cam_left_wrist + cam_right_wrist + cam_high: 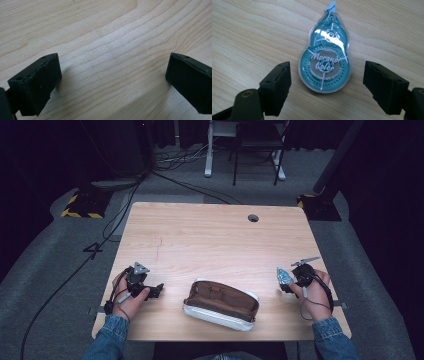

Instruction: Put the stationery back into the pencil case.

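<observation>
High view: I'm seeing both hands resting near the front edge of the table (210,232); my left gripper (156,291) is sitting at the front left, my right gripper (283,281) at the front right; a case (221,304) is lying open between them, brown inside, white outside, well apart from both.

Right gripper view: I'm looking down on a tape roller (325,54), teal under a clear shell, lying flat on the wood; its tip is pointing away from me; its wide round end is sitting between my two jaws, and I'm seeing bare wood on either side of it, so neither jaw is touching it; right gripper (327,86) is standing wide, holding nothing. In the high view the roller (284,276) is lying just ahead of that gripper, right of the case.

Left gripper view: left gripper (112,80) is also standing wide; its jaws are hovering close over bare wood grain with nothing between them; a shadow is falling under the left jaw.
</observation>
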### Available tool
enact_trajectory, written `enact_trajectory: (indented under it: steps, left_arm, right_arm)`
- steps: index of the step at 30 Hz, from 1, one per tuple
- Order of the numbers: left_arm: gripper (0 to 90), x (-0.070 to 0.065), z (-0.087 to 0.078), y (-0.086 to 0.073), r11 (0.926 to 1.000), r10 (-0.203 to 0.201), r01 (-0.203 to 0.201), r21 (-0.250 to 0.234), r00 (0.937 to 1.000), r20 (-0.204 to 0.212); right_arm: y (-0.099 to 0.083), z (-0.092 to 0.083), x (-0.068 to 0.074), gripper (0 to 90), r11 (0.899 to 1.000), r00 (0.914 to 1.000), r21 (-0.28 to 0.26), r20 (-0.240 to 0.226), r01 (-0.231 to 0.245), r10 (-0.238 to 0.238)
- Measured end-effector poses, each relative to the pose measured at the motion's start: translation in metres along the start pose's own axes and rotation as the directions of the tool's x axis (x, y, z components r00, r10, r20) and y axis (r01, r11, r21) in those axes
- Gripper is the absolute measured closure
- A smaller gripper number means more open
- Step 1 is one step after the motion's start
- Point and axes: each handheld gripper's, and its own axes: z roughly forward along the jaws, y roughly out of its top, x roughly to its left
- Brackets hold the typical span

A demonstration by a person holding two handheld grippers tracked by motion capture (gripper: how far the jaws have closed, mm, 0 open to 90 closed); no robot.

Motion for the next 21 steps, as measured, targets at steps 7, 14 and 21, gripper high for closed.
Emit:
enact_trajectory:
  steps: [7, 14, 21]
  left_arm:
    - [0.6, 0.0000, 0.0001, 0.0000, 1.0000, 0.000, 0.000, -0.001, 1.0000, 0.000]
    - [0.5, -0.0001, -0.0001, 0.0000, 1.0000, 0.001, -0.001, 0.000, 1.0000, -0.002]
    - [0.6, -0.0001, -0.0001, 0.0000, 1.0000, 0.000, 0.000, 0.001, 1.0000, -0.002]
  right_arm:
    - [0.0020, 0.0067, 0.0015, 22.6, 1.000, 1.0000, 0.012, -0.003, 0.005, -0.005]
    - [0.0039, 0.0101, 0.0016, 24.2, 1.000, 0.9999, -0.002, -0.011, -0.008, 0.008]
    - [0.0047, 0.0099, 0.0007, 33.8, 1.000, 0.9995, -0.017, -0.031, -0.010, 0.010]
